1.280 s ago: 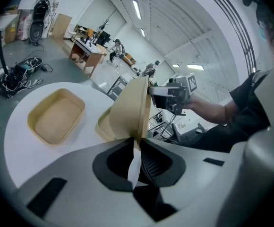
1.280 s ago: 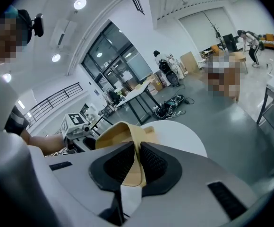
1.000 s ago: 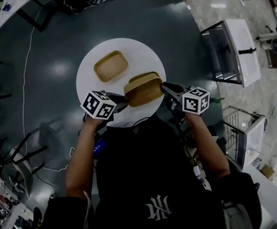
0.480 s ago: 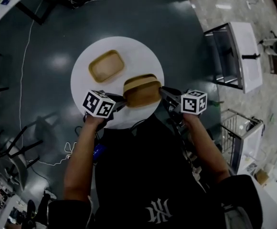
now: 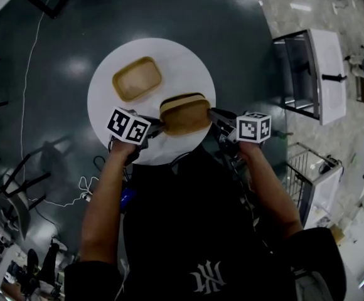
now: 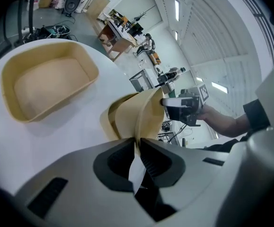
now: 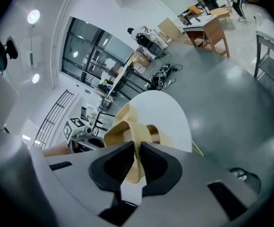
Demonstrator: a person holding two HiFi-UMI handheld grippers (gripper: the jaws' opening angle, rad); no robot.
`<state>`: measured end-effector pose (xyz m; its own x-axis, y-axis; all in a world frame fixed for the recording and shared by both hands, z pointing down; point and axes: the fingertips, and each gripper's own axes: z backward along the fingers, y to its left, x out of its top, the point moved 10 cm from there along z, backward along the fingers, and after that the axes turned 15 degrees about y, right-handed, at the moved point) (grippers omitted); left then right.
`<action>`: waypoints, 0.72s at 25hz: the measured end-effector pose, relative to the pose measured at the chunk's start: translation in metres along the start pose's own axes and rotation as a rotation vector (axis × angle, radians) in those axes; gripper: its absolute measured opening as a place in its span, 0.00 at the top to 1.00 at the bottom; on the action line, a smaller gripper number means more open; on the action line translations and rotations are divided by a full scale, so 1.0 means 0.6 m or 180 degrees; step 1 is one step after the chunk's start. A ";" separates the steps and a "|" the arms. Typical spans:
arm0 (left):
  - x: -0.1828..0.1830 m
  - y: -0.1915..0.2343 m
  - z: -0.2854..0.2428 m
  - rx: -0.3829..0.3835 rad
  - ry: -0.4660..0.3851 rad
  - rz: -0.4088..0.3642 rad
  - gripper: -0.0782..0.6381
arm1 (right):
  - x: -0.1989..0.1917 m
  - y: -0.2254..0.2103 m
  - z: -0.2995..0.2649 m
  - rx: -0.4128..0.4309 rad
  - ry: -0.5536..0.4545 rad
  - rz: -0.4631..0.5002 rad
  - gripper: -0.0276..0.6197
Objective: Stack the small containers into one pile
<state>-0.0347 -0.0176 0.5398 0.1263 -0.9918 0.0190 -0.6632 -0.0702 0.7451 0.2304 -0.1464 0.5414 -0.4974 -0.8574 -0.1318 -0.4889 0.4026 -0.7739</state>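
On the round white table [image 5: 188, 61] lies one tan container [image 5: 137, 78], open side up, at the back left; it also shows in the left gripper view [image 6: 47, 84]. A second tan container [image 5: 185, 115] hangs just over the table's near side, gripped at both ends. My left gripper [image 5: 159, 125] has its jaws on the left rim [image 6: 141, 117]; they have just been closing, and the thin wall sits pinched between them [image 6: 138, 148]. My right gripper [image 5: 214, 115] is shut on the opposite rim [image 7: 127, 122]. Whether the held piece is one container or two nested I cannot tell.
A white cart with a metal frame [image 5: 310, 68] stands to the right of the table, and a wire basket [image 5: 307, 174] is nearer on the right. A white cable [image 5: 25, 105] runs over the dark floor at the left, near chair frames [image 5: 19, 187].
Both grippers have come down with the held container, which now sits lower over the table and more level than a second ago. The other container has not moved.
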 end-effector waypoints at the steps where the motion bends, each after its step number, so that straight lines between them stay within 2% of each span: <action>1: 0.001 0.003 -0.001 0.0000 -0.0020 0.0035 0.83 | 0.000 -0.003 -0.002 0.0015 0.0016 -0.0052 0.86; 7: 0.005 0.021 0.001 -0.0014 -0.0096 0.0211 0.84 | 0.003 -0.017 -0.017 0.0078 0.0120 -0.0247 0.86; 18: 0.007 0.029 -0.013 -0.0032 -0.0100 0.0403 0.83 | 0.016 -0.033 -0.029 -0.0002 0.0301 -0.0273 0.86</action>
<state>-0.0402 -0.0221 0.5582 0.0187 -0.9955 0.0925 -0.6649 0.0567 0.7447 0.2229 -0.1571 0.5661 -0.5191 -0.8547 -0.0061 -0.5330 0.3293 -0.7794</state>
